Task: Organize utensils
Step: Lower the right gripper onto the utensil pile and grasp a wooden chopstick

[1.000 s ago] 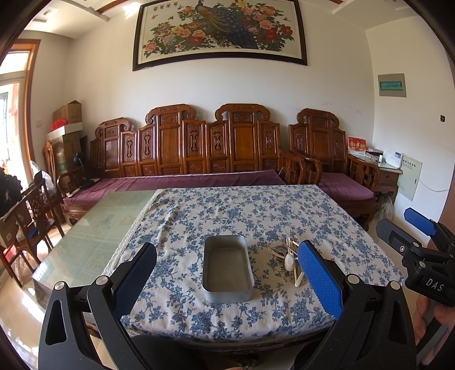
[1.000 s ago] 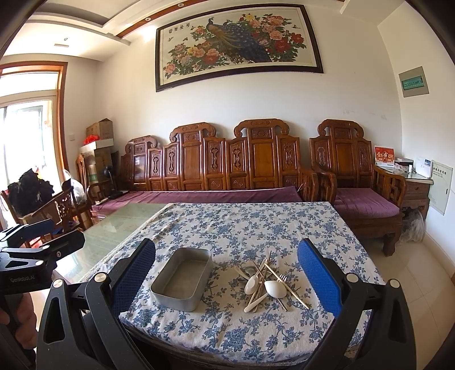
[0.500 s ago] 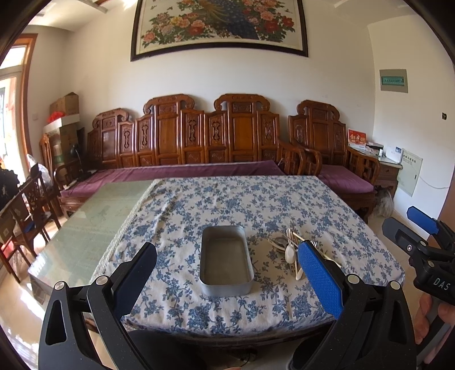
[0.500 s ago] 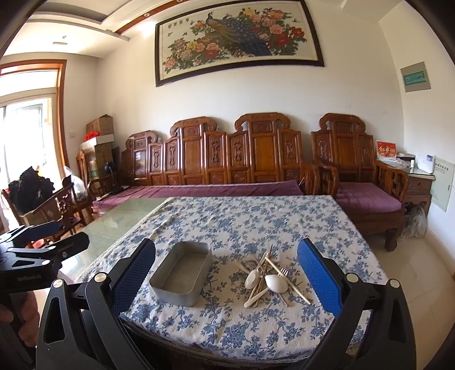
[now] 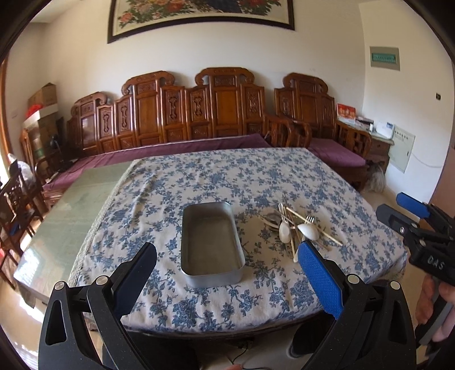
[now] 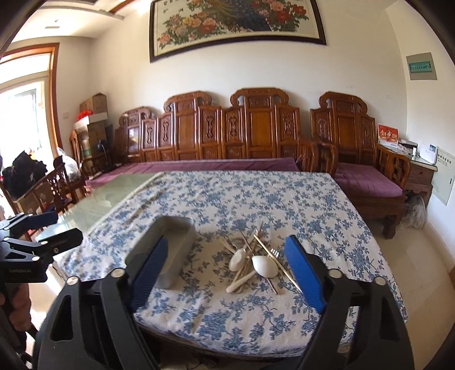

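Left wrist view looks straight down the length of the shallow rectangular grey metal tray with rounded corners [image 5: 212, 240], showing its bare, dull floor, a part the right wrist view mostly loses behind a blue finger pad [image 6: 146, 274]. That right wrist view in turn gives the closer look at the tangled heap of utensils [image 6: 254, 263]: two glossy white spoons with oval bowls, a white-handled piece lying flat, several thin pale wooden chopsticks crossed over one another, and the tines of a small metal fork; some darker metal pieces under the heap are too small to make out. The heap lies on the cloth just to the right of the tray, apart from it, both near the front edge of the table. Beneath them is a soft, slightly wrinkled white tablecloth printed with blue flowers [image 5: 256, 176], which leaves a smooth green glass tabletop [image 5: 71, 205] bare on the left. The left gripper [image 5: 227, 273] hangs over the table's near edge with its jaws spread wide and nothing between them. The right gripper [image 6: 227, 273] has its jaws closing yet well apart, short of the heap, touching nothing. Behind the table runs a carved reddish wooden bench with purple cushions [image 6: 244, 133] below a framed flower painting [image 6: 236, 25].
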A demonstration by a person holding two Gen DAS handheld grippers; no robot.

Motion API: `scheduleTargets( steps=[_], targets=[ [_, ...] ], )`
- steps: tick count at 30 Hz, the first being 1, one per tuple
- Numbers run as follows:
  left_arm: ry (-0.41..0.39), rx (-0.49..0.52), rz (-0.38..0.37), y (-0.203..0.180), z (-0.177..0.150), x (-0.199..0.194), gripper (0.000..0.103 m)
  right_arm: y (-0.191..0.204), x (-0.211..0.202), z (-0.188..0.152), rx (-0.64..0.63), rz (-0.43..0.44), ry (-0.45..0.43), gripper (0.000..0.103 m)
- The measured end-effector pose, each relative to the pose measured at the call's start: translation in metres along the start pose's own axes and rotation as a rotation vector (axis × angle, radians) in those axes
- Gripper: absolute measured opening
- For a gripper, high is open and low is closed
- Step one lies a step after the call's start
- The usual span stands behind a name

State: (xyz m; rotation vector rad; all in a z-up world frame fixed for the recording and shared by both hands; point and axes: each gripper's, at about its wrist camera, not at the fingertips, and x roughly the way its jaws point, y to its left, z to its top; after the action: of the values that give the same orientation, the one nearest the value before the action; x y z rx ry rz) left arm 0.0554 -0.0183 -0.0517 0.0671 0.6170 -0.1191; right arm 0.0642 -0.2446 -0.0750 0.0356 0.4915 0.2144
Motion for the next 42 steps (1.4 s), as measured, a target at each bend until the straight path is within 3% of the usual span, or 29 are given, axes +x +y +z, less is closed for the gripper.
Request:
scheduleTargets(
  steps=[7,23,30,37,42],
  targets=[
    [0.050,0.058,-0.035,-0.012,0.003,0.035,0.096,-0.029,0.036,-0.004,0.014,-0.024,0.063,0.071],
    [0.161,0.126,-0.133,-0.052,0.007,0.127,0.096,-0.094,0.122,-0.005,0.045,-0.068,0.221,0.058],
    [0.216,0.131,-0.154,-0.061,-0.004,0.166,0.091,-0.101,0.170,-0.027,-0.004,-0.049,0.322,0.051],
    [0.267,0.135,-0.171,-0.066,-0.017,0.192,0.084,-0.120,0.209,-0.064,-0.032,-0.035,0.453,0.037],
    [0.290,0.146,-0.176,-0.074,-0.020,0.201,0.082,-0.133,0.225,-0.084,-0.002,0.038,0.548,0.035]
  ],
)
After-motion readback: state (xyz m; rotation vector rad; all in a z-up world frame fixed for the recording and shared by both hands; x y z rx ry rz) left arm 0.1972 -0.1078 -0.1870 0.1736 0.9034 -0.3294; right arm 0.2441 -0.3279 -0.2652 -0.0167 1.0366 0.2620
